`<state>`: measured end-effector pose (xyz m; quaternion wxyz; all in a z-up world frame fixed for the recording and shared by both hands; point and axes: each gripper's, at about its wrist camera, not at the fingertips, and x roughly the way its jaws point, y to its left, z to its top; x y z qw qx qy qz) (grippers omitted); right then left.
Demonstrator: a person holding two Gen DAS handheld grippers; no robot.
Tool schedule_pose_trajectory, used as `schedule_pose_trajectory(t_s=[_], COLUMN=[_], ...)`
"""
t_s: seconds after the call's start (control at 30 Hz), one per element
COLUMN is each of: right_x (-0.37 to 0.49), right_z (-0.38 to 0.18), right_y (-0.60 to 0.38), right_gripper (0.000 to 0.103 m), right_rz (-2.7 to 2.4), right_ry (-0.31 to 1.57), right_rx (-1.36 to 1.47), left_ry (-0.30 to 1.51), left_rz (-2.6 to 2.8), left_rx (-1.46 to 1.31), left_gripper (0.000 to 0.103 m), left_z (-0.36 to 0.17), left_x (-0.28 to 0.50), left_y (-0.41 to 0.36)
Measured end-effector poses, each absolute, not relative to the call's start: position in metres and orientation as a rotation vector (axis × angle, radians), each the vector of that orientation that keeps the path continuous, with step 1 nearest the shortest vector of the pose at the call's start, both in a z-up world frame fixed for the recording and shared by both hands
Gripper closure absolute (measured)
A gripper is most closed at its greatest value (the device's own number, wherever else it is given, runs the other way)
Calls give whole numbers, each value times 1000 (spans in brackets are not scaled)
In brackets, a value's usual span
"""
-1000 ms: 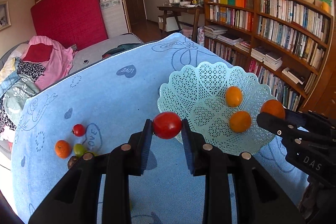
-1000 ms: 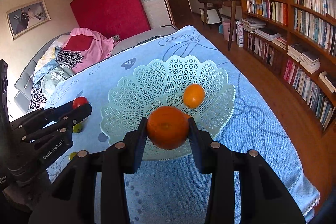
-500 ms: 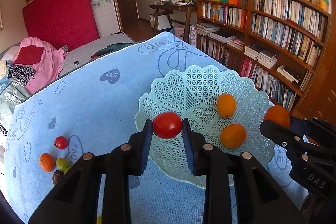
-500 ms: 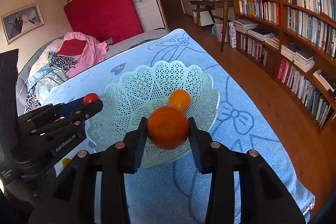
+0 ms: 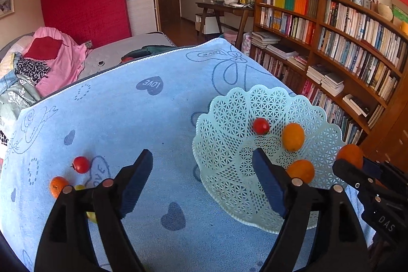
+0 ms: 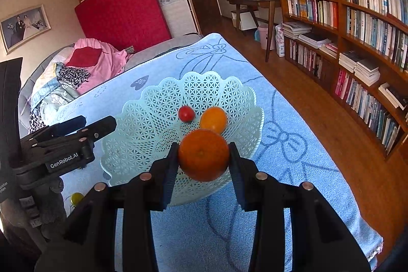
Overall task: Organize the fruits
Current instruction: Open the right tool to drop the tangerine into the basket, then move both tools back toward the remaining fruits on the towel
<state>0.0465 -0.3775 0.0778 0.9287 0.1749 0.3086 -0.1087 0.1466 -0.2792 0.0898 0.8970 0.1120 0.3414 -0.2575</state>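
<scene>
Right wrist view: an orange (image 6: pixel 203 155) is clamped between the fingers of the right gripper (image 6: pixel 204 157), hung over the near rim of the basket (image 6: pixel 142 134). The left gripper (image 5: pixel 204 177) is opening with nothing between its fingers; the red tomato (image 5: pixel 260 126) sits in the basket. If dropped from this height, the orange could bounce out or knock the tomato. More fruit remains on the blue cloth (image 5: pixel 142 124).

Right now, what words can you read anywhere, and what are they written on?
"GenRobot.AI": side of the left gripper.
"DAS": body of the right gripper.
"LOVE": upside down in a dark heart on the blue cloth.
Book spines on the bookshelf: too small to read.
</scene>
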Motion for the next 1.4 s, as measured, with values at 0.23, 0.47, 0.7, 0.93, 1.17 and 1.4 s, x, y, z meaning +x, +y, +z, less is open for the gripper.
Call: schedule_pose_trajectory(t_s=[0.23, 0.47, 0.7, 0.93, 1.17, 1.4], right_x=[57, 53, 47, 46, 50, 55], right_z=[81, 90, 97, 101, 104, 107], right_y=[-381, -387, -376, -357, -334, -312], right_gripper=[63, 38, 38, 38, 38, 38], right_rz=[-241, -279, -257, -218, -175, -136], right_ry=[620, 575, 560, 560, 563, 573], right_rx=[346, 349, 346, 333, 315, 292], left_ry=[706, 717, 703, 692, 679, 663], left_rz=[-498, -473, -443, -388, -318, -245], left_rx=[227, 214, 209, 170, 138, 111], left_gripper=[15, 12, 8, 7, 5, 5], left_z=[92, 91, 97, 105, 116, 126], left_x=[147, 147, 147, 150, 158, 165], left_y=[-264, -253, -239, -210, -171, -131])
